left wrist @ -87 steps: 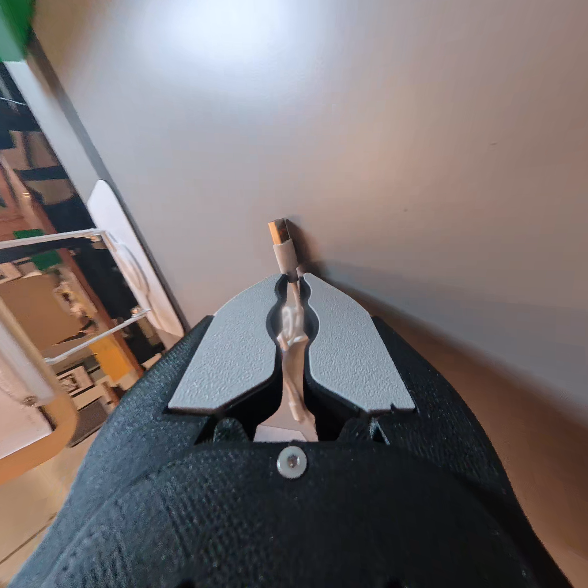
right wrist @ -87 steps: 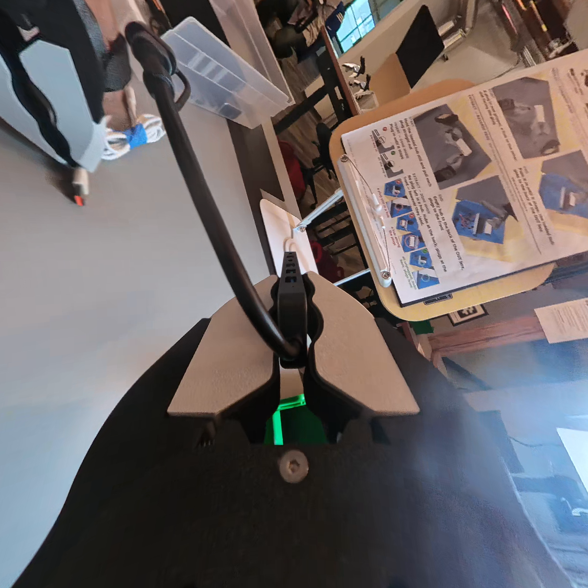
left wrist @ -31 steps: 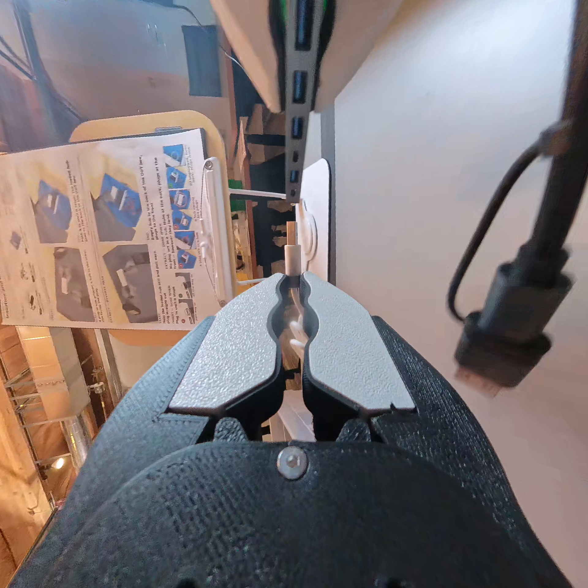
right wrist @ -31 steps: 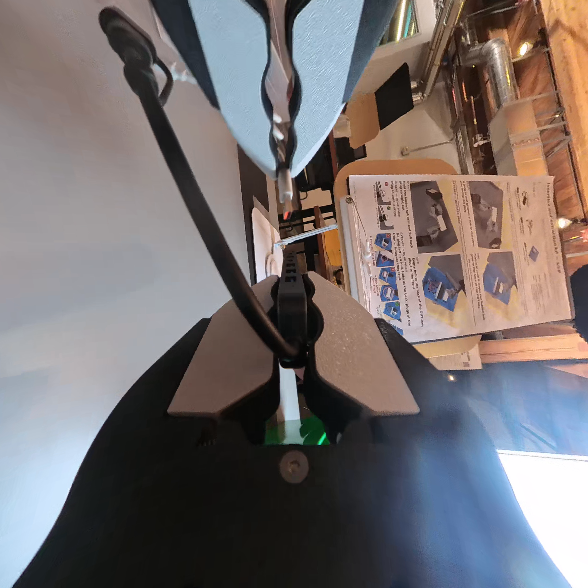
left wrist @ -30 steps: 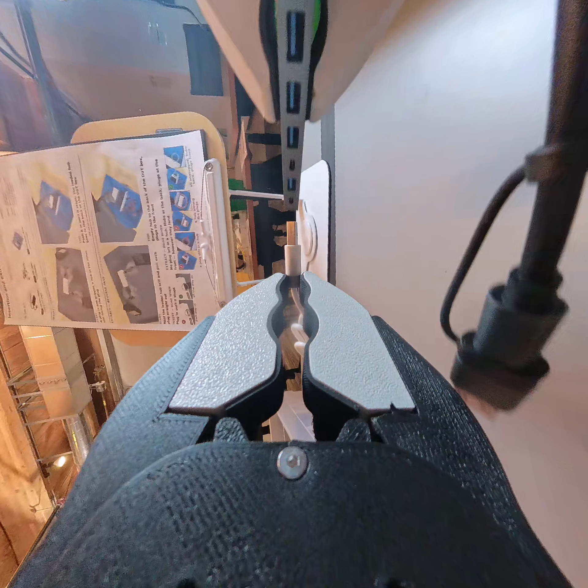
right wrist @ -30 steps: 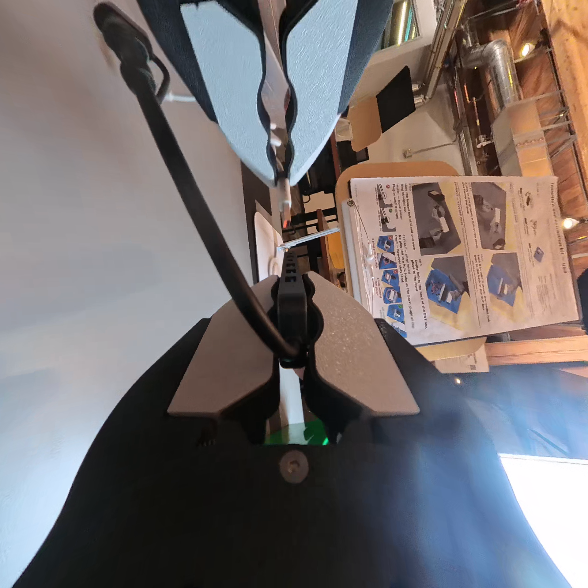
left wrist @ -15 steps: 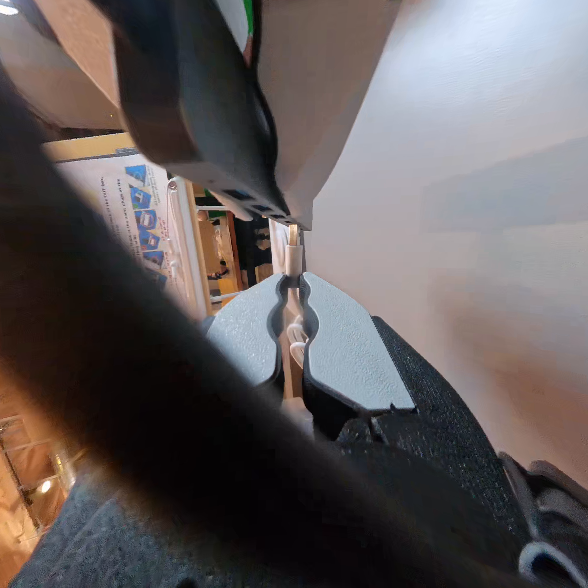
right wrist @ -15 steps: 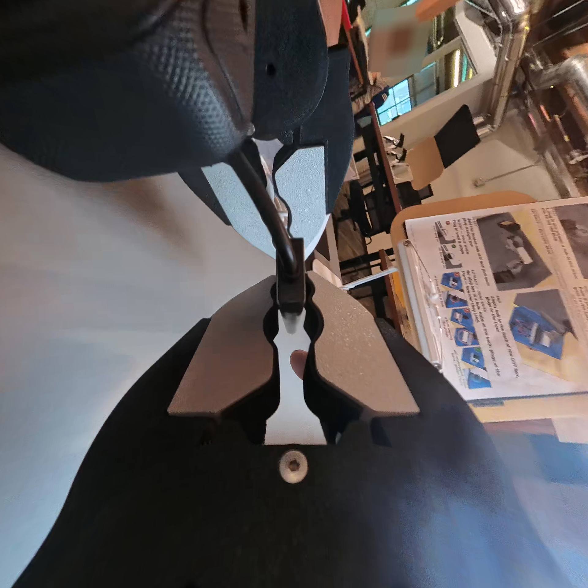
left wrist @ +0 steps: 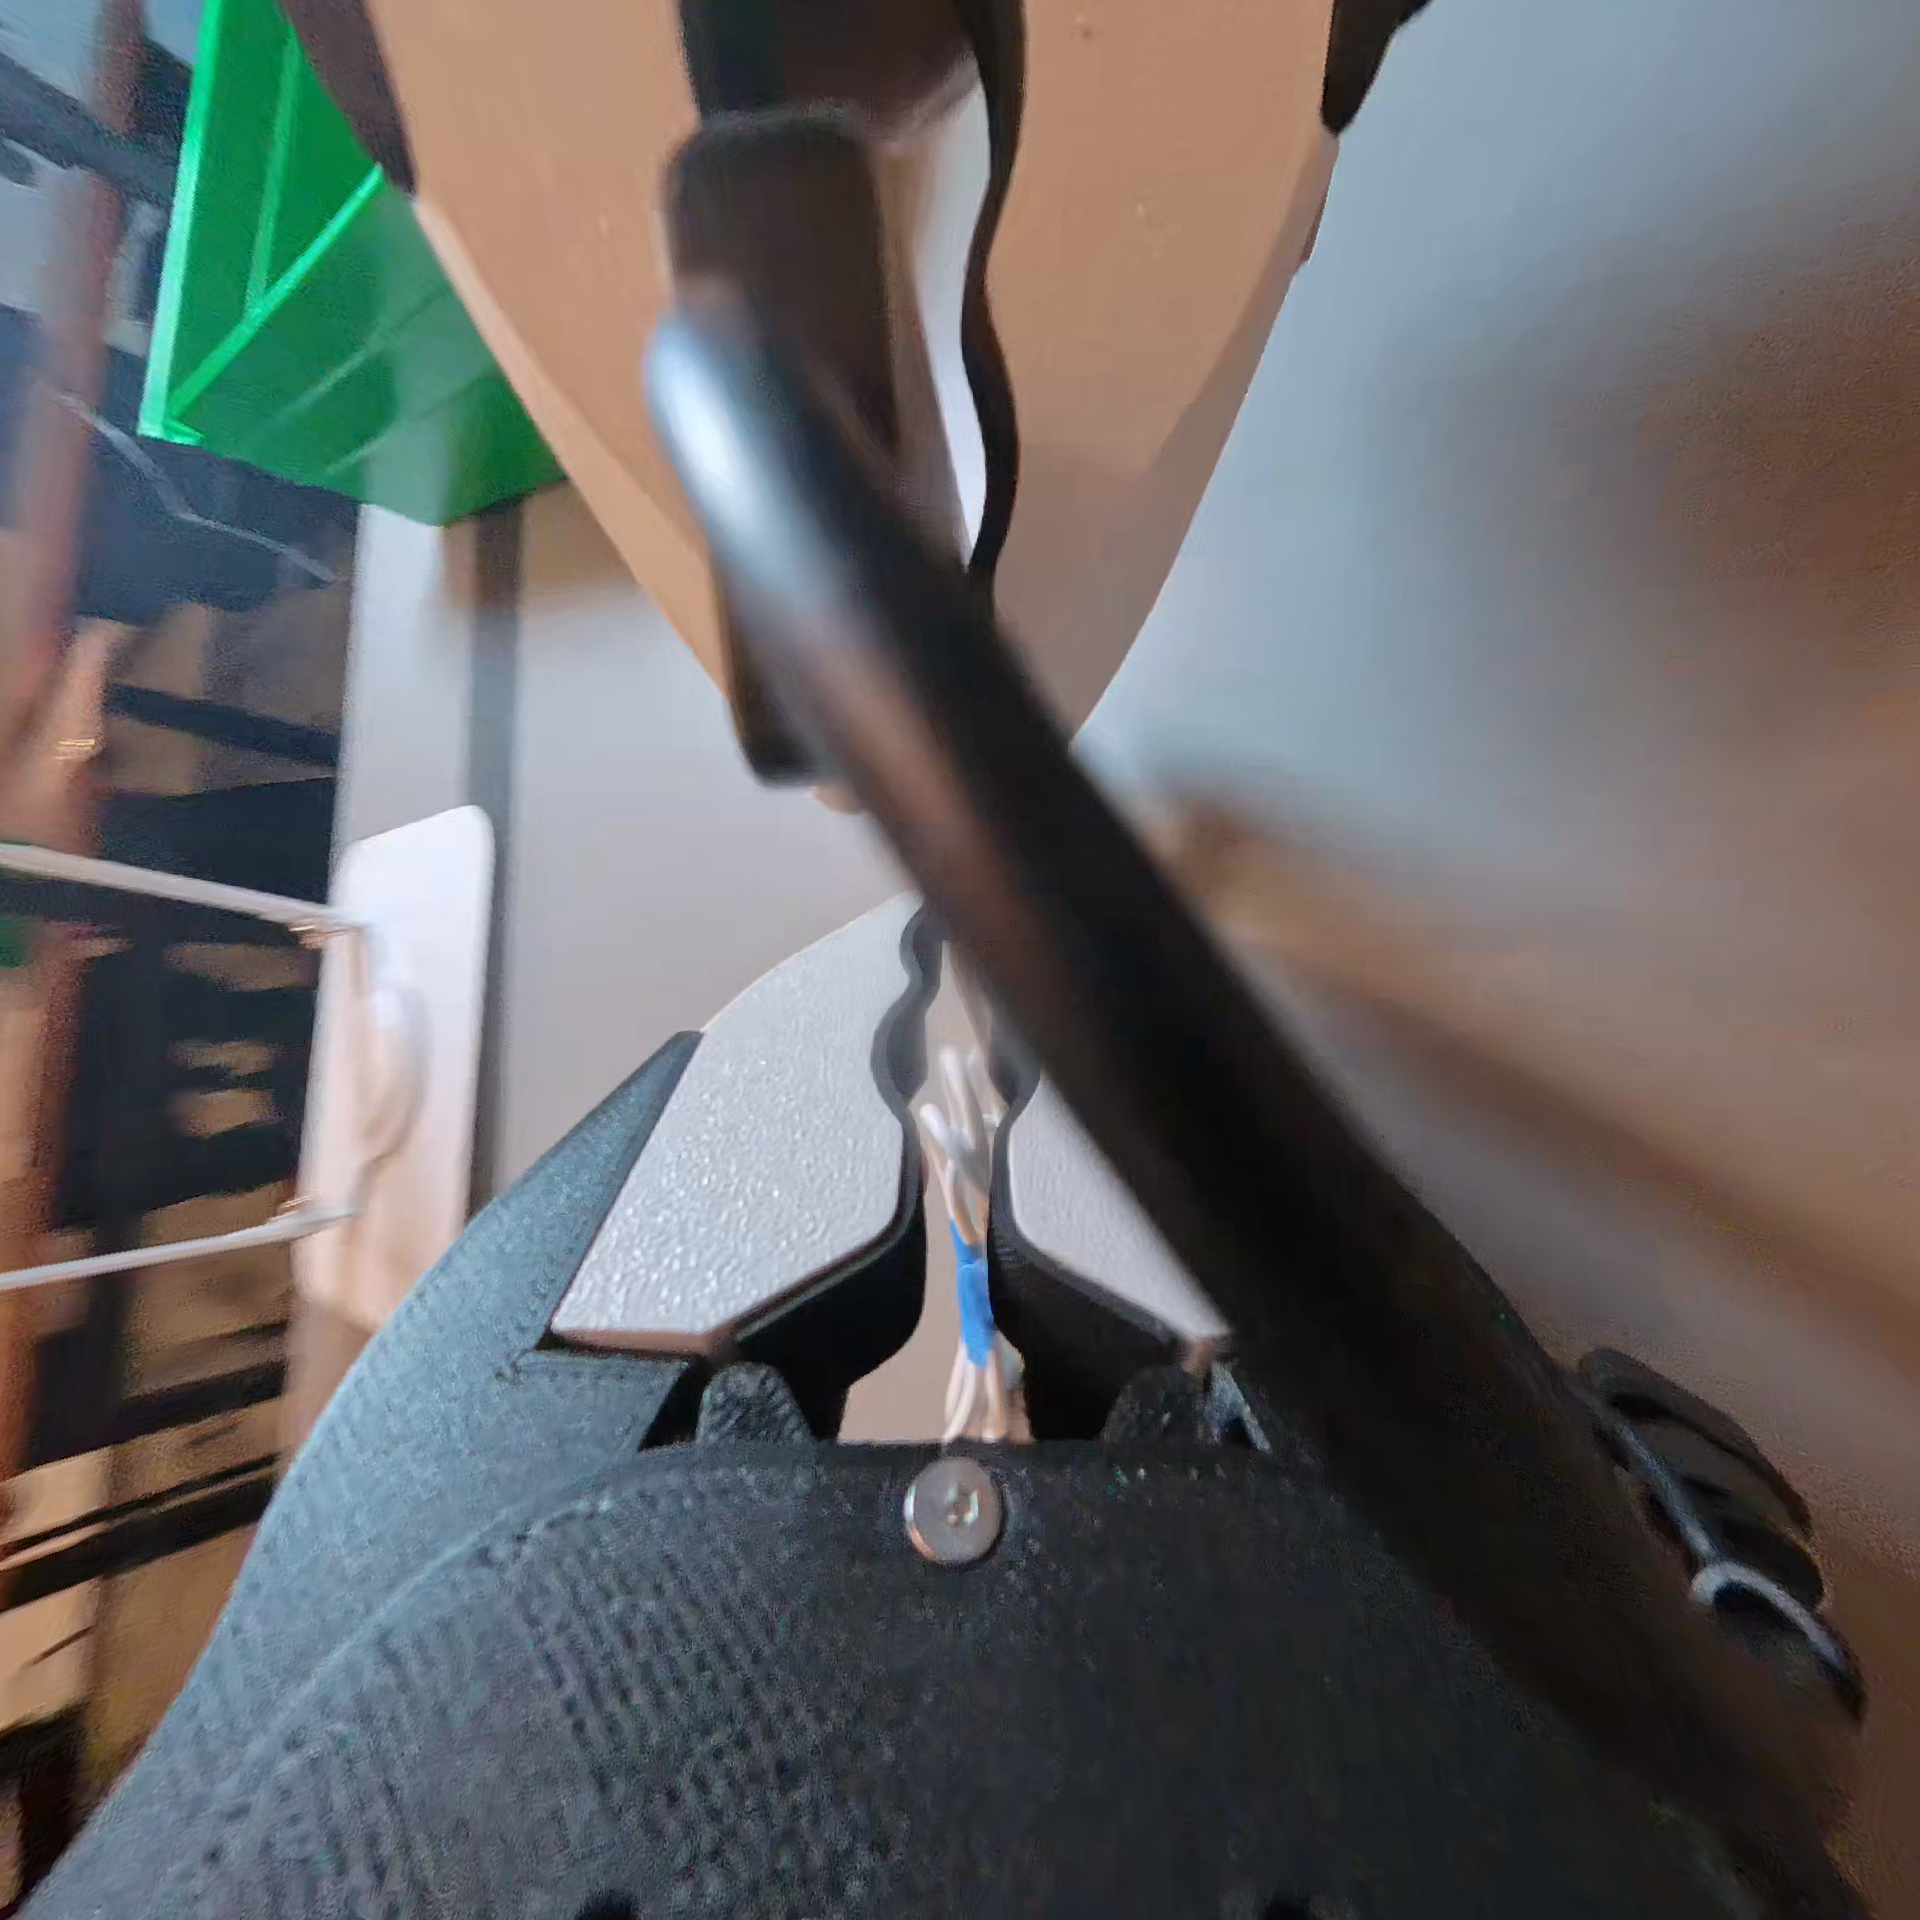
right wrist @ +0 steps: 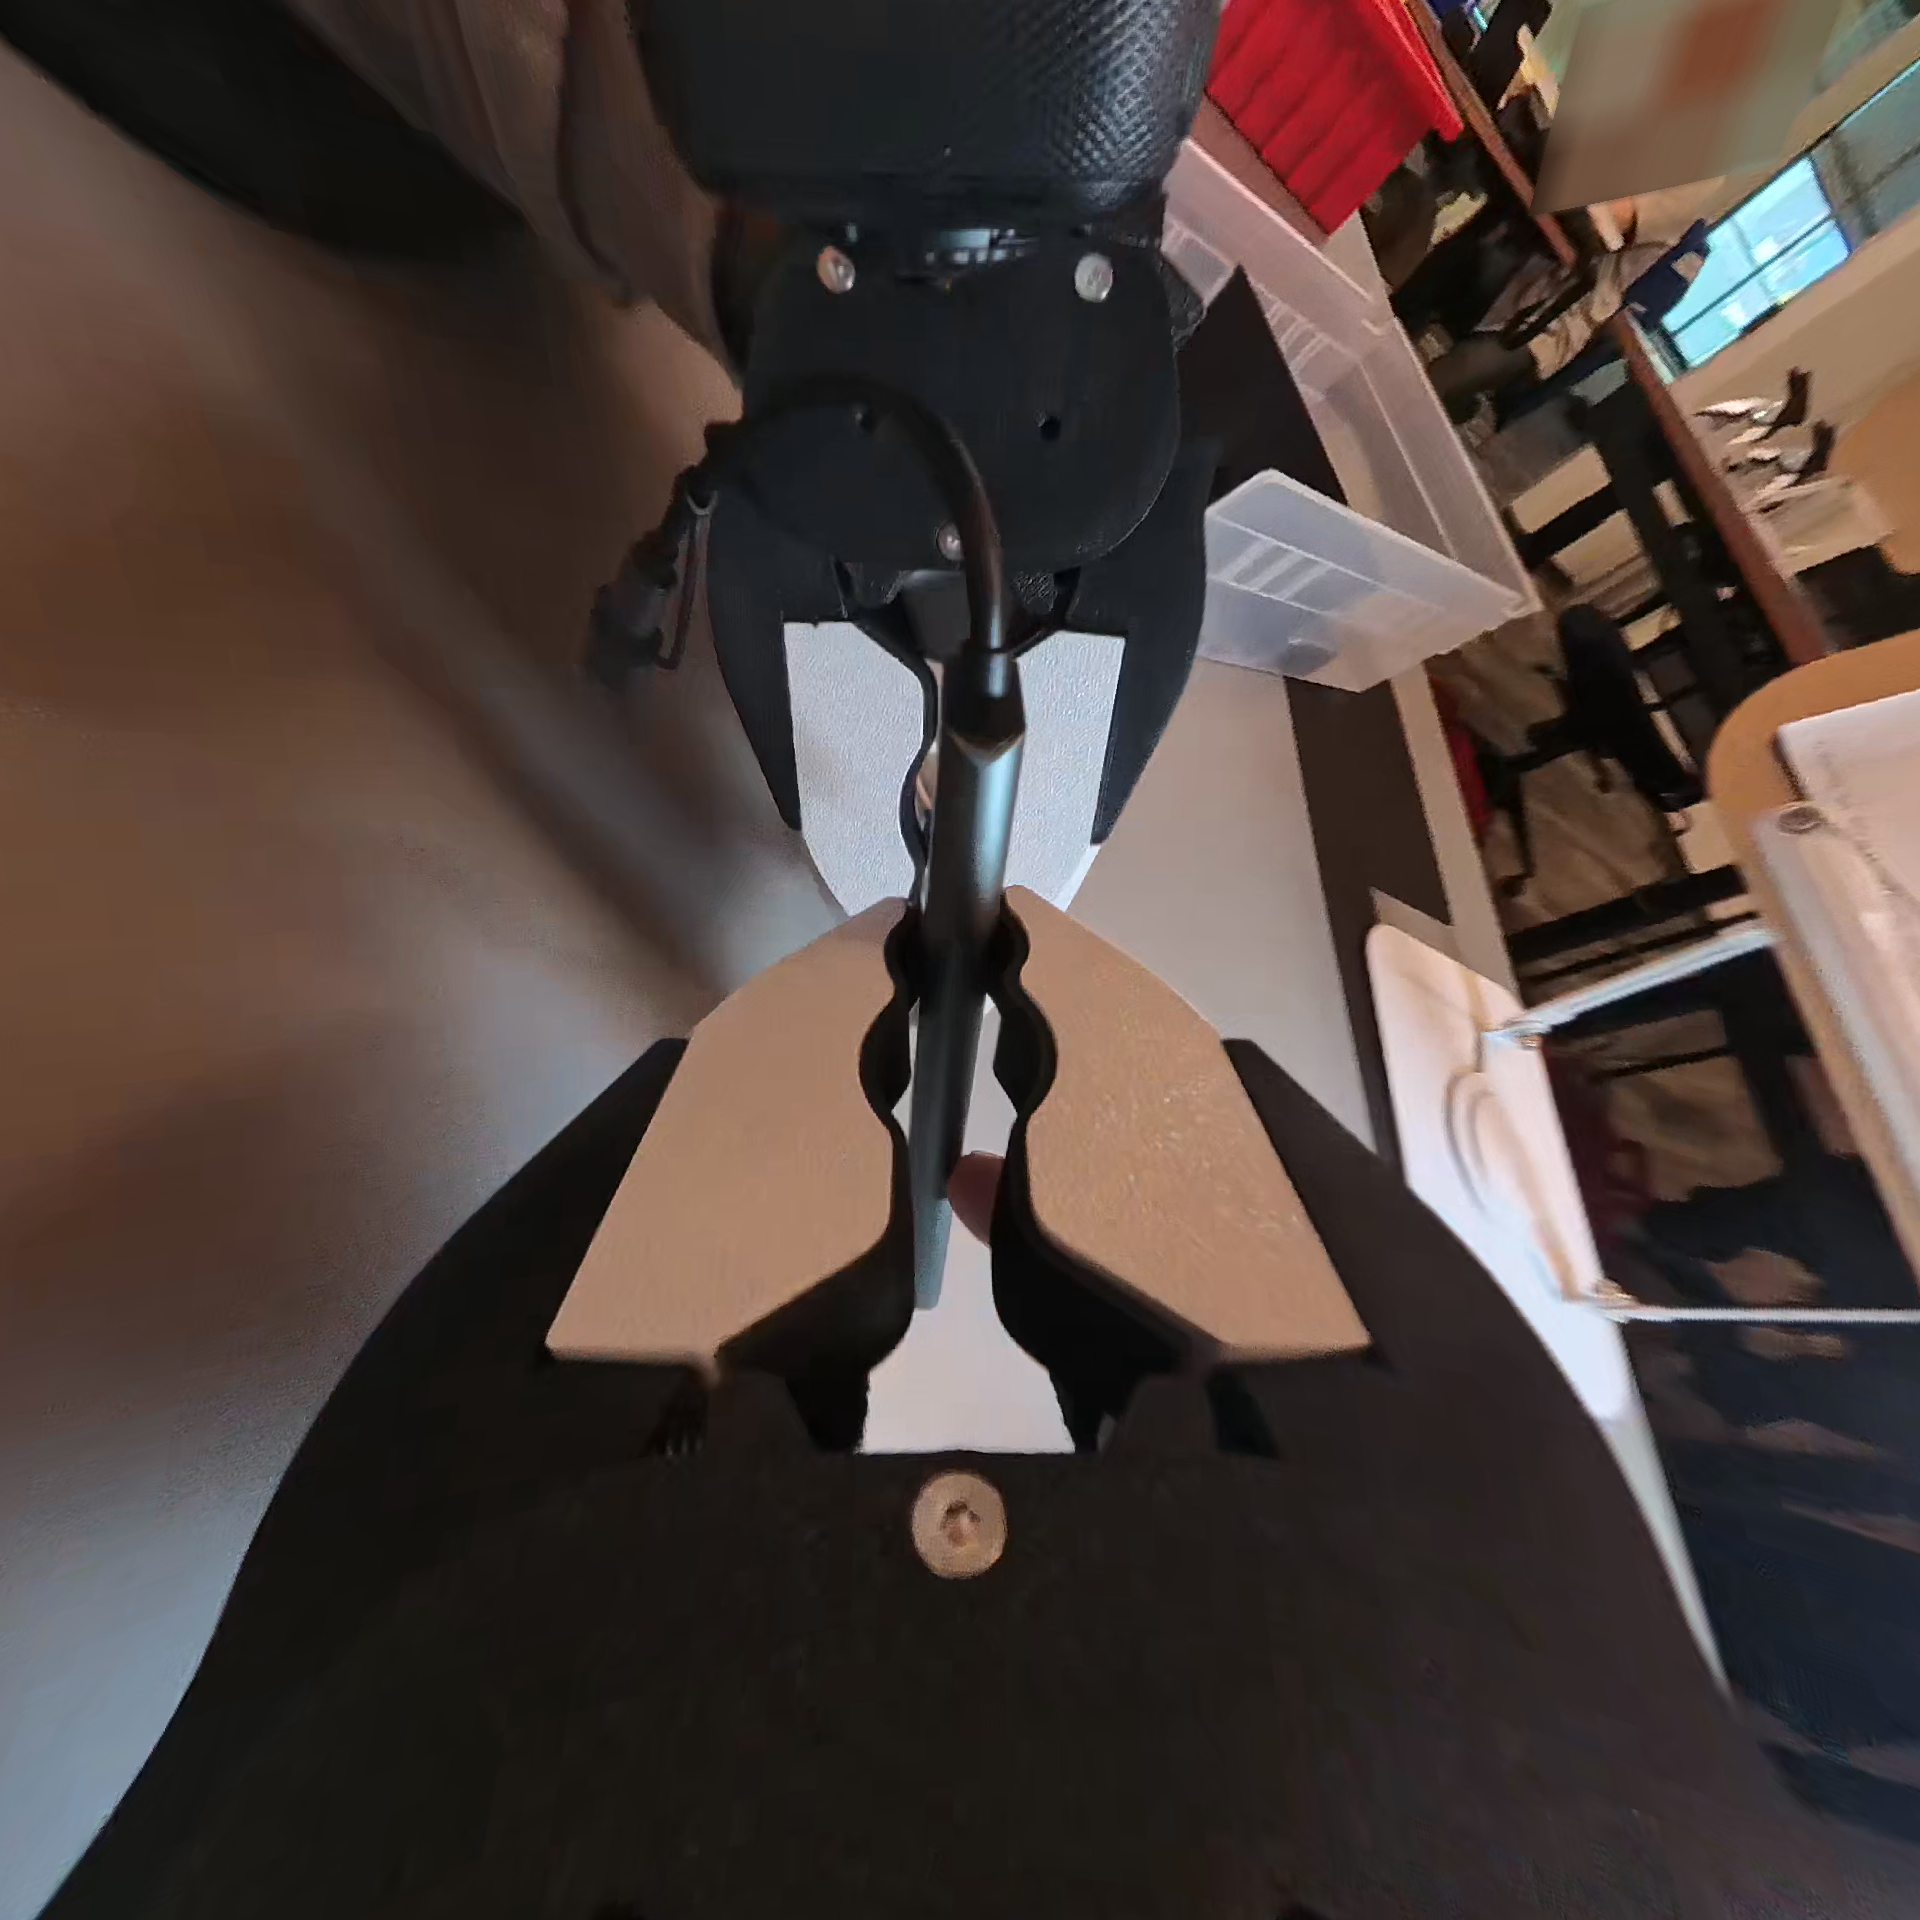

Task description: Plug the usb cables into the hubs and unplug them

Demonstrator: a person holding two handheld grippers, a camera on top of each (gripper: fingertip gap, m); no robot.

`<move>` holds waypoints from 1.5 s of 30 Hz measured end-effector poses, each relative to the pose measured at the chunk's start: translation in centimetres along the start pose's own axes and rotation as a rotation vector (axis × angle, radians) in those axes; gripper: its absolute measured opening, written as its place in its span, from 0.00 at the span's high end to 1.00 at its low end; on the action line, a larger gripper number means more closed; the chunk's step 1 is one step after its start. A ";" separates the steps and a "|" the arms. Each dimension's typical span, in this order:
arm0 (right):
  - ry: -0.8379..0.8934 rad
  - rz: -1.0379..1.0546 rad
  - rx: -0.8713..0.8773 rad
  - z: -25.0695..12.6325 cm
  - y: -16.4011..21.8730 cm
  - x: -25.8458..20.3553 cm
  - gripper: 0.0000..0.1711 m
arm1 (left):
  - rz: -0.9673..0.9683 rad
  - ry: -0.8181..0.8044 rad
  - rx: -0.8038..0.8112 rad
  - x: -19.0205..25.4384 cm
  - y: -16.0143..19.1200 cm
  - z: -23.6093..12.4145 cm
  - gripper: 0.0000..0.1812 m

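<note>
My right gripper [right wrist: 956,904] is shut on a slim dark grey hub [right wrist: 961,1039], which sticks out forward. The hub's black cable [right wrist: 982,540] curls back from its far end. My left gripper [left wrist: 940,935] is shut on a white usb cable [left wrist: 961,1143] with a blue tie [left wrist: 971,1288]. The two grippers meet tip to tip above the grey table [right wrist: 312,935]. In the left wrist view the hub [left wrist: 831,623] lies blurred across my fingers and hides the usb plug. I cannot tell whether the plug is in a port. The left gripper's pale fingers [right wrist: 852,790] flank the hub.
A white pad [right wrist: 1475,1143] lies at the table's edge, also in the left wrist view [left wrist: 405,1039]. Clear plastic bins [right wrist: 1351,582] and a red bin [right wrist: 1330,104] stand farther along. A stand with a printed sheet [right wrist: 1849,935] is beyond the edge. A green object [left wrist: 312,312] sits upper left.
The grippers have closed in until their tips meet head-on. The hub now runs lengthwise over the left fingers, and the usb plug, seen ahead of the left fingertips before, is hidden behind it.
</note>
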State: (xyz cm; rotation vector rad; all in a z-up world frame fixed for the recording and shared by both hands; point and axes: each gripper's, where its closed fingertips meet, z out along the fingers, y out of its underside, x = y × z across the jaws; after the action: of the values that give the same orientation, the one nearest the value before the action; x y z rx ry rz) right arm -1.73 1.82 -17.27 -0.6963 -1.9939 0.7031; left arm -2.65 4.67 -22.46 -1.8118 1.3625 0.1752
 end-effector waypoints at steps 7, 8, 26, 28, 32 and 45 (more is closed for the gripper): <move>-0.124 0.302 0.175 -0.8 -1.2 0.1 0.93 | -0.274 0.279 0.127 2.4 -1.6 -0.9 0.96; -0.138 0.331 0.183 -0.7 -1.1 0.0 0.93 | -0.295 0.299 0.124 2.6 -1.6 -0.9 0.96; -0.235 0.297 -0.042 0.0 3.6 -2.2 0.94 | -0.410 0.349 0.139 2.5 -1.7 -1.4 0.96; -0.212 0.299 0.026 -0.3 2.6 -1.6 0.94 | -0.404 0.332 0.156 2.0 -2.1 -2.0 0.96; -0.202 0.305 0.161 -1.2 0.1 -1.0 0.94 | -0.397 0.317 0.224 1.3 -3.9 -3.7 0.96; -0.203 0.240 0.245 -3.2 -4.3 -0.6 0.94 | -0.346 0.336 0.330 1.4 -7.2 -5.7 0.96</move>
State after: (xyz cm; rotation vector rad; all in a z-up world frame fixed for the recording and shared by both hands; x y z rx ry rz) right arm 0.47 -0.91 -13.14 -0.7466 -1.9772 1.1813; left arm 1.89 0.15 -15.74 -1.8074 1.1869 -0.5289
